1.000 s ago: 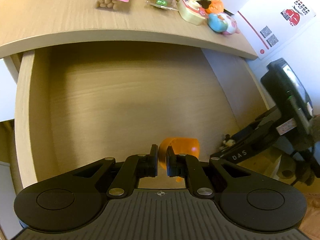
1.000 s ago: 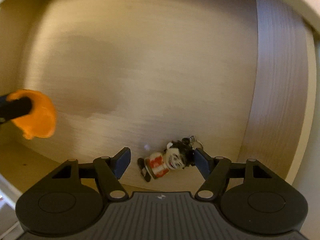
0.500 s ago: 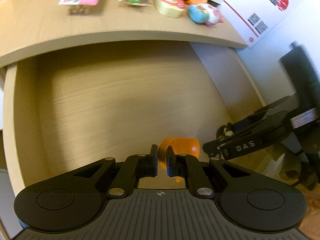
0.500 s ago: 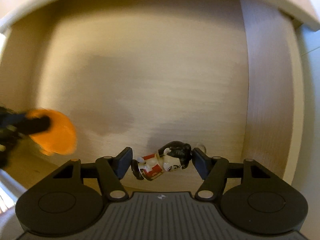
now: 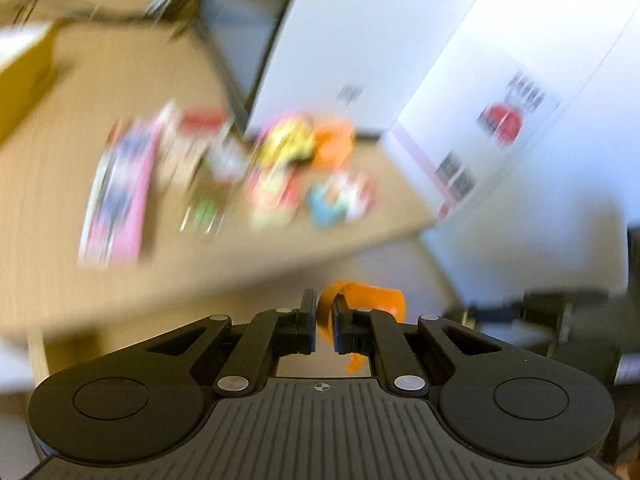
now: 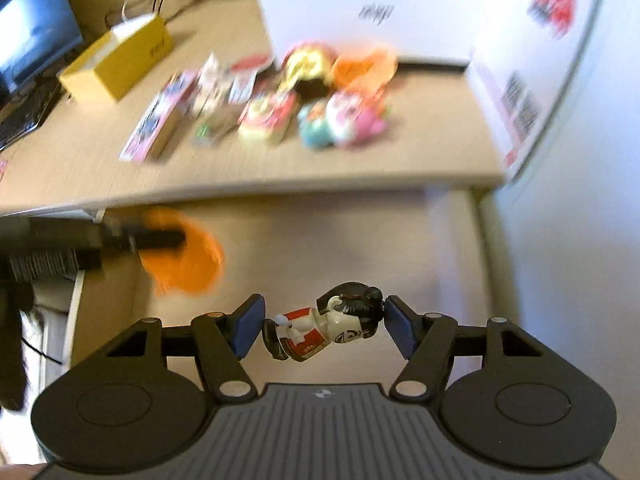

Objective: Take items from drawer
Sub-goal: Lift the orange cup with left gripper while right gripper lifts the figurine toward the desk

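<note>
Within the last second both grippers rose from the drawer [image 6: 340, 248] toward the blurred desktop [image 6: 280, 168] at upper frame: the left gripper [image 5: 324, 326] pinched the orange piece [image 5: 372, 300] narrowly, the right gripper [image 6: 324, 330] apparently clamped the figurine [image 6: 328, 326] lengthwise, so both items were probably bound for the desktop.

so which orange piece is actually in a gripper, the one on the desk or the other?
The other: the orange shell pinched in the left gripper, over the drawer. The orange toy on the desk lies untouched among the pile by the white box.
</note>
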Demonstrator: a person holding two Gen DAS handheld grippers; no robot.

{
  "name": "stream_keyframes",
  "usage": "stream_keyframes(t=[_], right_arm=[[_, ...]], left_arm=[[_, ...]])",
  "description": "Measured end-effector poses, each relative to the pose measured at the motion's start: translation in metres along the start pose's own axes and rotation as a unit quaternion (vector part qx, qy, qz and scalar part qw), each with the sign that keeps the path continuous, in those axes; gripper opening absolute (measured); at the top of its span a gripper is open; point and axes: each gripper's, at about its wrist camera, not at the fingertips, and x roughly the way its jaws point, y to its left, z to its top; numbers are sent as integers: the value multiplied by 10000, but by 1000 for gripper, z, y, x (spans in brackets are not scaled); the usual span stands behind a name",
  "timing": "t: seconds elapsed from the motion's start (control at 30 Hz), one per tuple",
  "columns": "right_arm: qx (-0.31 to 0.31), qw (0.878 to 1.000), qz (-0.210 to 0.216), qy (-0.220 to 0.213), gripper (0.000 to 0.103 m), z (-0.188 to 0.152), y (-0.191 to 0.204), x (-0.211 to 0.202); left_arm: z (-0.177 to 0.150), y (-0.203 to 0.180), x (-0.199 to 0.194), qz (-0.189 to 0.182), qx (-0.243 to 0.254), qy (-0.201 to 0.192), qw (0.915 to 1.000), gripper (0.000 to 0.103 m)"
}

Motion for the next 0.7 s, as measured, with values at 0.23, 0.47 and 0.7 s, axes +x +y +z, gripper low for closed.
stream_keyframes(t=[0.23,0.47,0.7], right_arm=[[227,9995,-14,-221,66,-4,-51,-31],[-151,9991,-264,-300,66,-21,-53,-37],[-149,9986,-236,-445,66,-24,-65,-41]], left_arm=[[86,-59,56,-77,752,-341,9966,9],[124,-75,153,537,1149,15,9919,14],[131,-74,169,781,1244,-132,9891,17]])
